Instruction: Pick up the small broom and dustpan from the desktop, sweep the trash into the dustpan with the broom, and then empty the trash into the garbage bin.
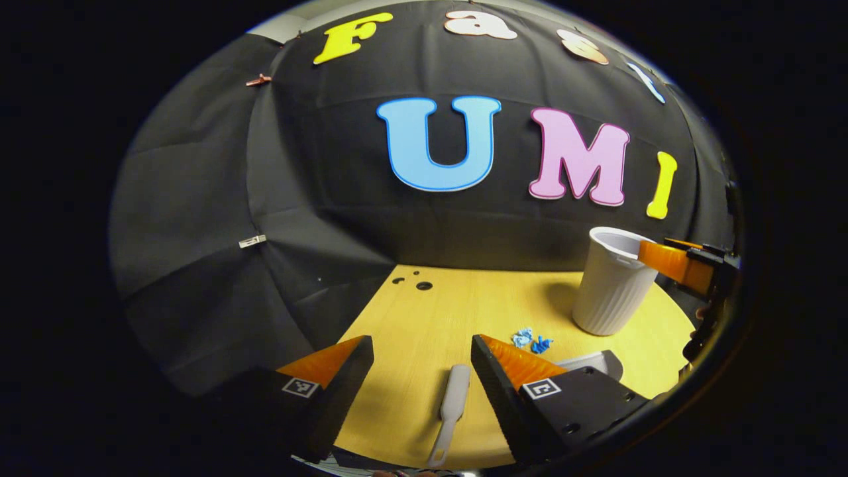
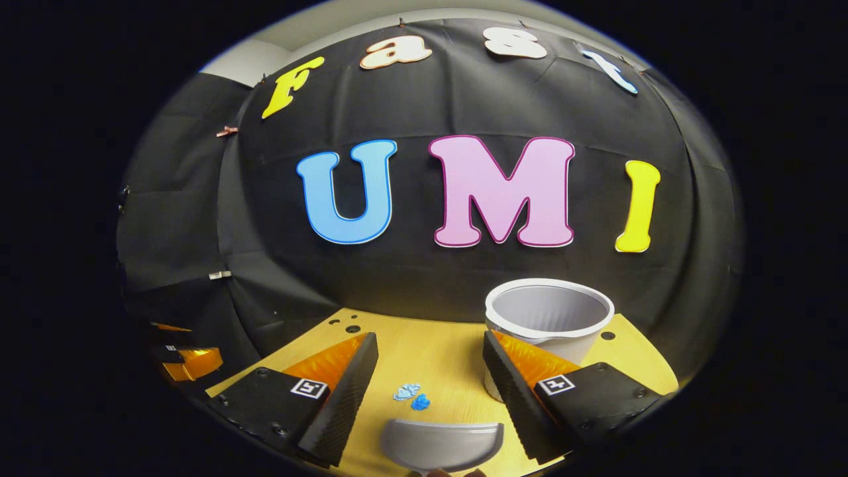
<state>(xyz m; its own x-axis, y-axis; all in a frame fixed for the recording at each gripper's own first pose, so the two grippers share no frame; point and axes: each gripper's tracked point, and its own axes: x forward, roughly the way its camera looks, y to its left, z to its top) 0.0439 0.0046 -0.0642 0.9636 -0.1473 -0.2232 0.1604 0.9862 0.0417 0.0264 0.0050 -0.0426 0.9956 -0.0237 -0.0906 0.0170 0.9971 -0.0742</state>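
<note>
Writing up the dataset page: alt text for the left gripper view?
The left gripper hangs open above a small grey broom lying on the yellow desktop. Blue scraps of trash lie just beyond it, with a white ribbed bin behind them and the right gripper at the bin's far side.

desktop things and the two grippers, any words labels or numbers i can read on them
None readable.
white ribbed plastic garbage bin: no text
grey plastic broom, grey plastic dustpan: no text
square black-and-white marker patches beside the fingers: patterns, no letters
small white tag on the black cloth: too small to read
</note>
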